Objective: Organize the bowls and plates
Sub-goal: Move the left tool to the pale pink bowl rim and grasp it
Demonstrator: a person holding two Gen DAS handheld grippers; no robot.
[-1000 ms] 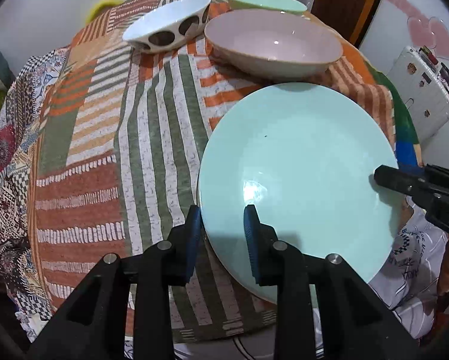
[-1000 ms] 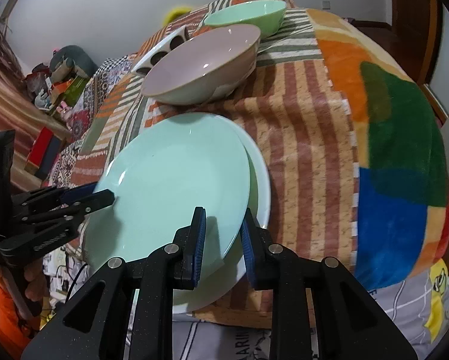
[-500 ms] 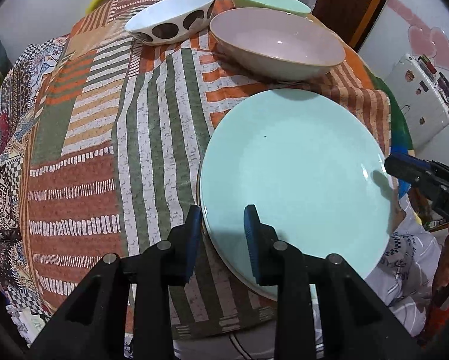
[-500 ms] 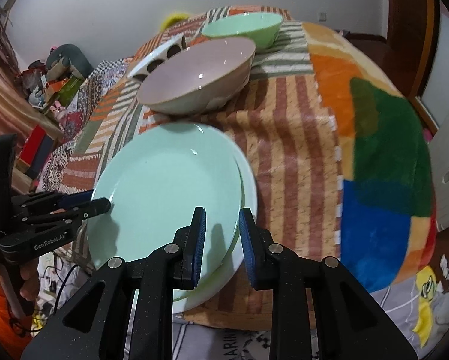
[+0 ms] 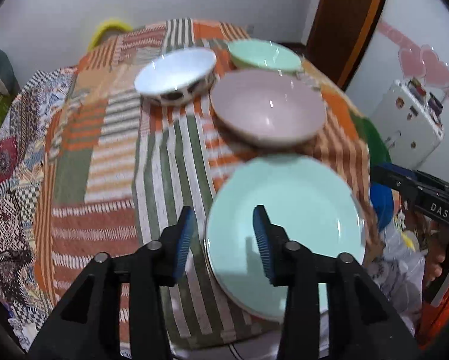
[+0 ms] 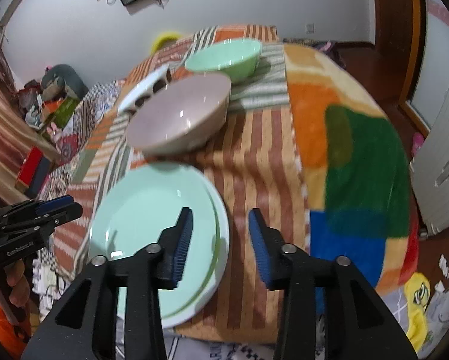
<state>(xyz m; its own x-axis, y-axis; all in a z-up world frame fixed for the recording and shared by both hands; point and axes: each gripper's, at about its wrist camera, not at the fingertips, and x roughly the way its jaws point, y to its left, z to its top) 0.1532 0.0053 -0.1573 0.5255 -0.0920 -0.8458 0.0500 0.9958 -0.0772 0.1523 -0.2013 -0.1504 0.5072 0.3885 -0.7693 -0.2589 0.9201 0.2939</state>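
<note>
Both grippers released, jaws spread, nothing held. Left gripper [image 5: 223,240] straddles the near-left rim of the mint plate [image 5: 296,210]; right gripper [image 6: 220,240] straddles its right rim. Mint plate sits on a white green-rimmed plate [image 6: 215,276] on the patchwork cloth [image 6: 260,165]. Pink bowl [image 5: 267,111] just behind the plate, spotted bowl [image 5: 176,75] and green bowl [image 5: 263,54] beyond it.

Black two-finger grippers, blue ribbed pads

Left gripper [image 5: 223,241] and right gripper [image 6: 220,241]: silver screws, white lettering, orange sleeve at the frame's lower edge.
</note>
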